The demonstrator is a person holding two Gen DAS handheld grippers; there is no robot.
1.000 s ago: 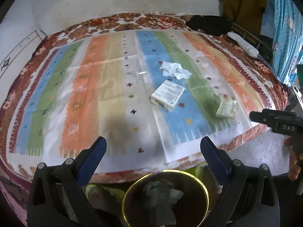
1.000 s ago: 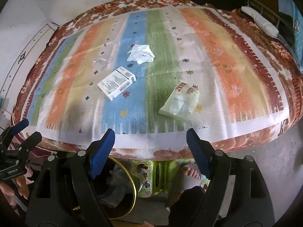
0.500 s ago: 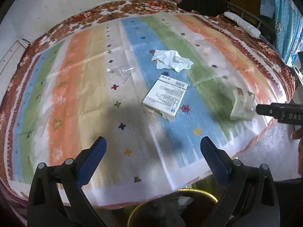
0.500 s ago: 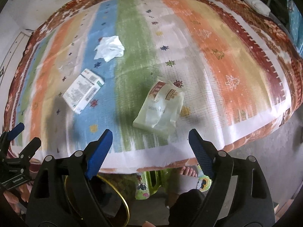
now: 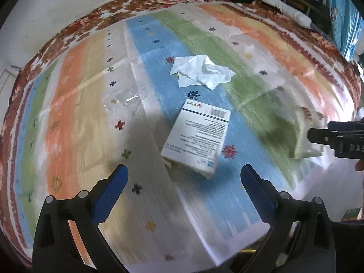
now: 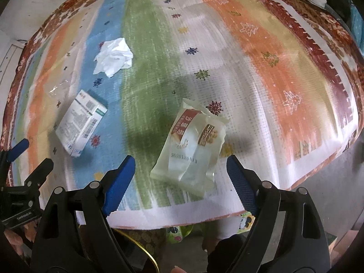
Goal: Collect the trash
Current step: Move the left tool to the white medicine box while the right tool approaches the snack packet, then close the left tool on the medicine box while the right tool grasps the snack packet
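Two wrist-camera views look steeply down at a bed covered by a woven mat [image 6: 284, 52] in blue, green, orange and cream stripes, with several pieces of rubbish lying on it.

The left gripper [image 5: 183, 182], black with blue finger pads, hangs above the mat's near edge. Its jaws stand wide apart and hold nothing. Just beyond its fingertips lies a flat white cardboard box [image 5: 197, 136] printed with small text and a barcode. Farther back rests a crumpled white tissue [image 5: 201, 71], and to the left of the box a scrap of clear plastic film [image 5: 124, 100], hard to make out.

The right gripper [image 6: 179, 175] also has its jaws spread wide and empty. A pale translucent plastic snack wrapper [image 6: 193, 145] with red-brown labels lies flat on the mat, its near end between the two open fingertips, though the pads do not touch it.

At the bottom of the right view, a thin curved gold rim [image 6: 141, 245] shows below the mat's edge, probably a waste bin.

The step in hand appears to be the approach: each gripper is lining up on its own item, box for the left, wrapper for the right. Next, each likely needs to lower to the mat and close. The wrapper is thin and slack, so the pads should pinch well down; the box needs its narrower width between the jaws.
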